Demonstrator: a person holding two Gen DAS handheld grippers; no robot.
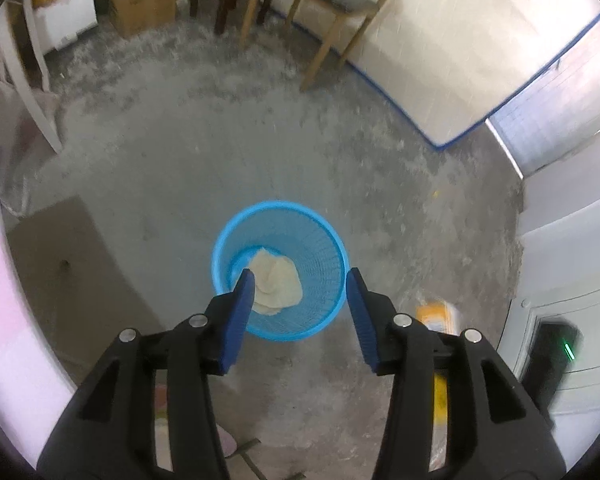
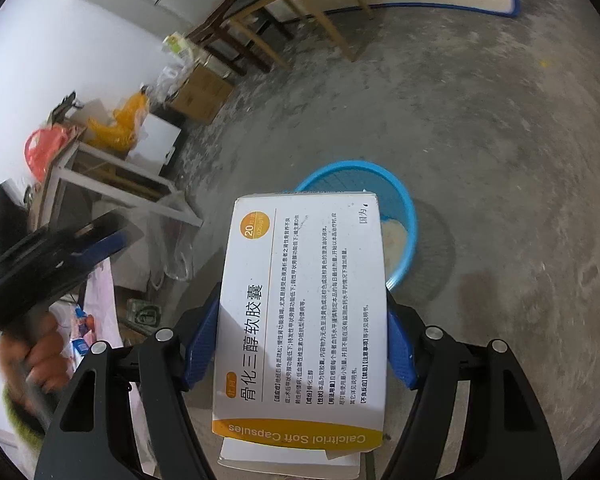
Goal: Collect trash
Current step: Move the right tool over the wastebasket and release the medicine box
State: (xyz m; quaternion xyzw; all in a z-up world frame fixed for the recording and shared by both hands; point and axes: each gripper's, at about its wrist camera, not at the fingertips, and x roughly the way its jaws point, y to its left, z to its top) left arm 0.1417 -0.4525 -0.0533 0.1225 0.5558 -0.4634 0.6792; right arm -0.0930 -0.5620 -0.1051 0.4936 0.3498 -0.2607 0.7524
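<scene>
Two tools showing, both angling down toward floor. Left tool is hanging over blue mesh bin, jaws standing apart w/ nothing between them; a pale crumpled wad is lying inside bin. Right tool is clamping a white/orange medicine box by its long sides, box sticking fwd over bin rim. Box print reading "Calcitriol Soft Capsules", "20" in an orange circle, plus Chinese text; small print too fine to read. Box is covering most of bin in right view. Left tool is showing blurred at left edge there, w/ a hand gripping its handle, partly cut off.
</scene>
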